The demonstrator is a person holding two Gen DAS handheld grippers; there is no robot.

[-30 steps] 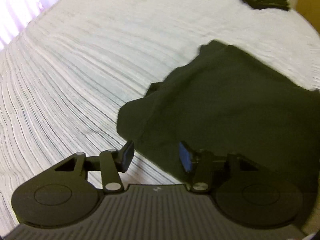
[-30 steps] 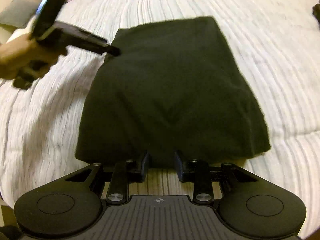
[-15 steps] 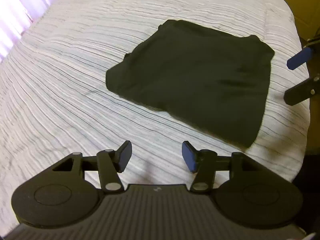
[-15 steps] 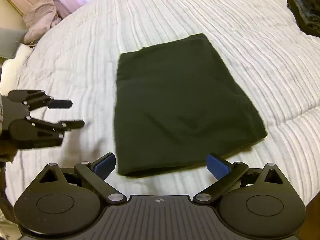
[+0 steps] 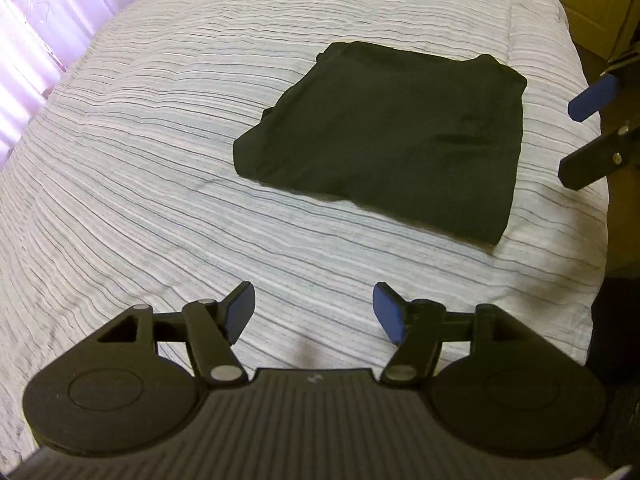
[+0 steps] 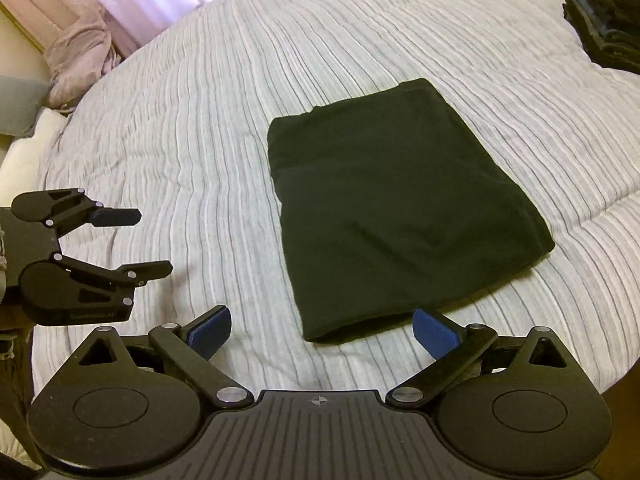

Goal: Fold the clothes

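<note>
A dark folded garment lies flat as a neat rectangle on the striped white bedspread; it also shows in the right wrist view. My left gripper is open and empty, held above the bed short of the garment's near edge. It appears in the right wrist view at the left, apart from the cloth. My right gripper is wide open and empty, just off the garment's near end. It shows at the right edge of the left wrist view.
A pile of dark clothes sits at the far right of the bed. A pink bundle of fabric and a grey pillow lie at the far left, under a pink curtain. The bed's edge drops off at the right.
Both grippers have let go of the garment and pulled back from it. The right gripper has opened wide. The garment now lies folded and still.
</note>
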